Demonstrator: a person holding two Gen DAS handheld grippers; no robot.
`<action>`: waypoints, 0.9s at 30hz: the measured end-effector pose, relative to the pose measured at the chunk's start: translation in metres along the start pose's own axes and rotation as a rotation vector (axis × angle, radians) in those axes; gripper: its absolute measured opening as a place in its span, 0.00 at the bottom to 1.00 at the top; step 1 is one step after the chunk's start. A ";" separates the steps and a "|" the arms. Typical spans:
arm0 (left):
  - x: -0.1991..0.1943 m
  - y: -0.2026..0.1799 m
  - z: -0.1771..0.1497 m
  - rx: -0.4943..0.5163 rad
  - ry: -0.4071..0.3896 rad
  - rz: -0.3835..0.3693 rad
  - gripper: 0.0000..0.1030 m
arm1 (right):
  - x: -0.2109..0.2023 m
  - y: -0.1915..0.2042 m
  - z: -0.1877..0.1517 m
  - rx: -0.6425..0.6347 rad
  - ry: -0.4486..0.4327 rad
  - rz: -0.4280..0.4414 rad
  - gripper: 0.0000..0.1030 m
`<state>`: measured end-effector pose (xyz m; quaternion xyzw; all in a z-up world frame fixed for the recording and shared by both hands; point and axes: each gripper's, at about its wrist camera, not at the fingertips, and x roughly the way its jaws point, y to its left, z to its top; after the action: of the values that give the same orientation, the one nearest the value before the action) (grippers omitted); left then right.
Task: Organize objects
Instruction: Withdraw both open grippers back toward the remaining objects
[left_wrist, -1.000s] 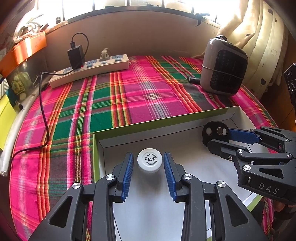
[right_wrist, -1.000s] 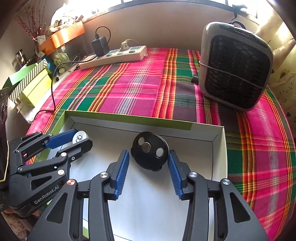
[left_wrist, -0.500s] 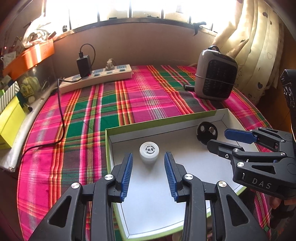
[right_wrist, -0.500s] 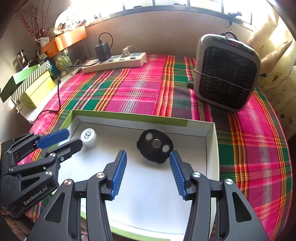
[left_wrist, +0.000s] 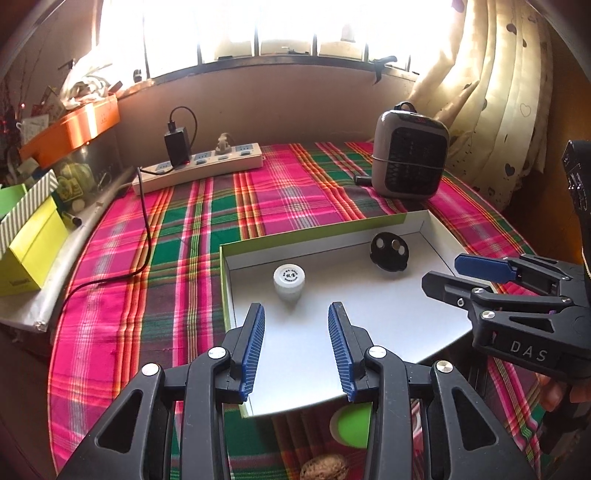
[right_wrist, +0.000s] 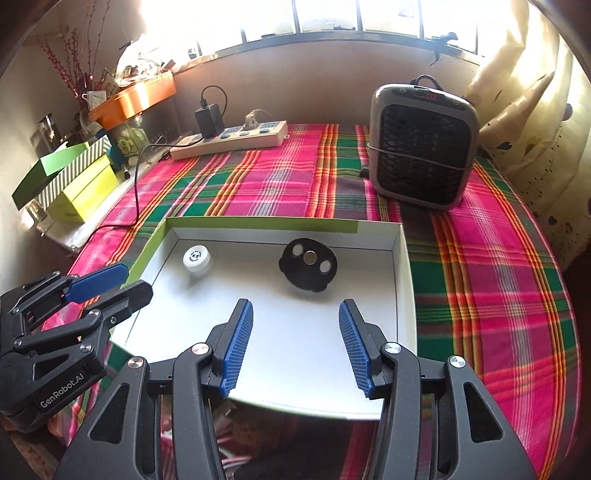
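A shallow white box with a green rim lies on the plaid tablecloth. Inside it a small white lidded jar stands at the left and a black round disc with three holes leans at the right. My left gripper hovers open above the box floor, short of the jar, with nothing between its blue pads. My right gripper is open too, short of the disc and holding nothing.
A grey fan heater stands at the back right and a power strip with a black charger at the back left. Yellow-green boxes sit beyond the left table edge. A walnut and a green round thing lie below the box.
Both grippers have drawn back and upward from the box. The jar and the disc, earlier between the pads, stay where they were, clear of the fingers. The right jaws stand slightly wider.
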<state>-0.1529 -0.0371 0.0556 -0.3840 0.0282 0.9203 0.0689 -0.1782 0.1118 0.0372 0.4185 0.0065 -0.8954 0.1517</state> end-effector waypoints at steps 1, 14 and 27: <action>-0.002 0.000 -0.001 0.000 -0.001 0.000 0.33 | -0.003 0.000 -0.002 0.003 -0.004 0.001 0.48; -0.027 0.002 -0.022 -0.028 -0.023 -0.018 0.34 | -0.031 0.005 -0.027 0.033 -0.051 -0.014 0.48; -0.042 0.024 -0.054 -0.089 -0.014 -0.018 0.34 | -0.048 -0.002 -0.059 0.062 -0.046 -0.050 0.49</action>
<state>-0.0890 -0.0713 0.0473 -0.3807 -0.0169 0.9226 0.0602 -0.1062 0.1344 0.0348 0.4019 -0.0144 -0.9081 0.1163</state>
